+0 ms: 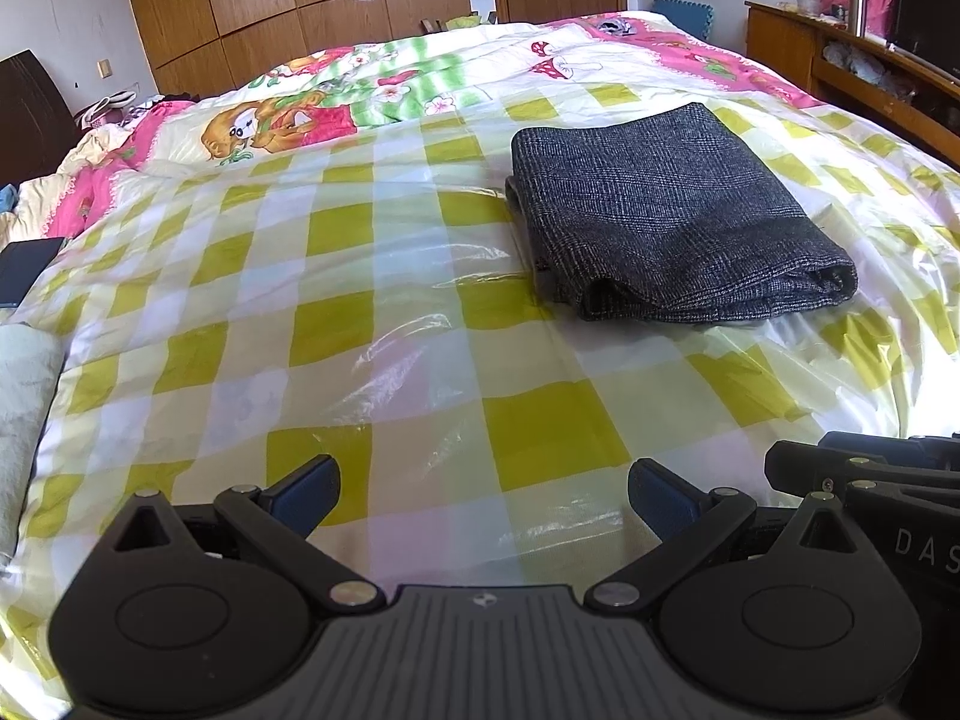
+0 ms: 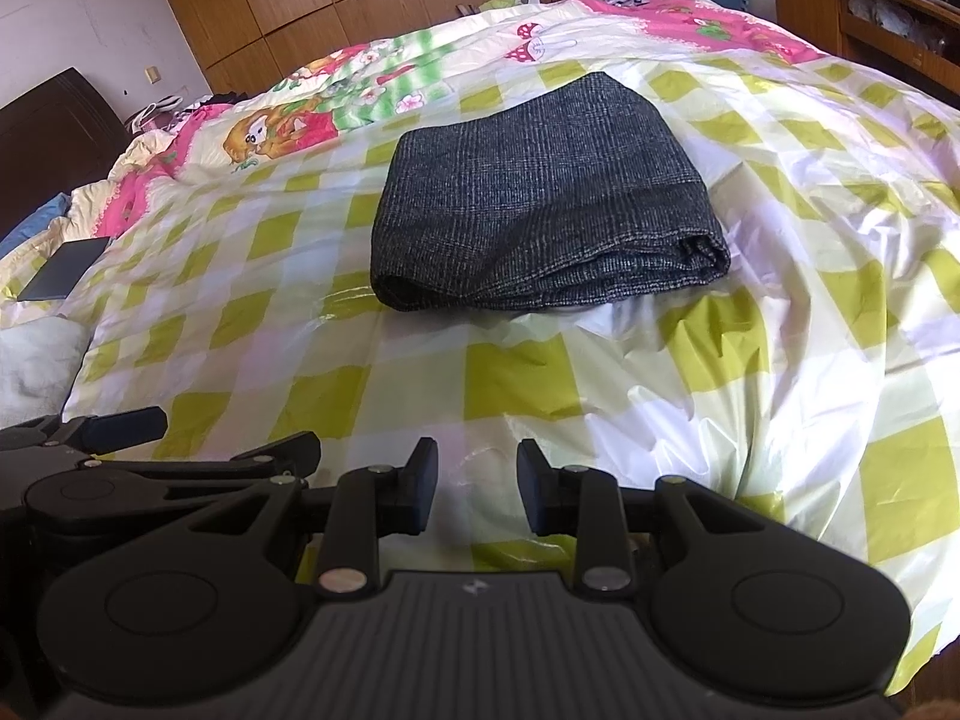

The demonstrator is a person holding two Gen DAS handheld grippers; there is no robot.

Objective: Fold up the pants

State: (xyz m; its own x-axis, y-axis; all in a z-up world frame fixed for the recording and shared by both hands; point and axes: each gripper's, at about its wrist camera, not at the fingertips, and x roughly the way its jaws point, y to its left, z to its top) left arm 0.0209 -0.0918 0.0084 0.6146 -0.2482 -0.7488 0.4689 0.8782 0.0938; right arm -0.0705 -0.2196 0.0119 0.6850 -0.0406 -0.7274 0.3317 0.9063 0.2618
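The dark grey checked pants (image 1: pixel 672 216) lie folded into a compact rectangle on the bed's yellow-and-white checked plastic sheet (image 1: pixel 336 324). They also show in the right wrist view (image 2: pixel 540 204). My left gripper (image 1: pixel 483 498) is open wide and empty, low over the sheet, well in front of and left of the pants. My right gripper (image 2: pixel 477 489) is open by a smaller gap and empty, in front of the pants. The right gripper's body shows at the left wrist view's right edge (image 1: pixel 870 474). The left gripper shows at the right wrist view's left edge (image 2: pixel 120 456).
A cartoon-print quilt (image 1: pixel 312 108) covers the far bed. A dark flat tablet (image 2: pixel 63 270) and a pale pillow (image 1: pixel 24 396) lie at the left. A wooden wardrobe (image 1: pixel 288 6) and door stand behind, a cluttered wooden desk (image 1: pixel 870 60) at right.
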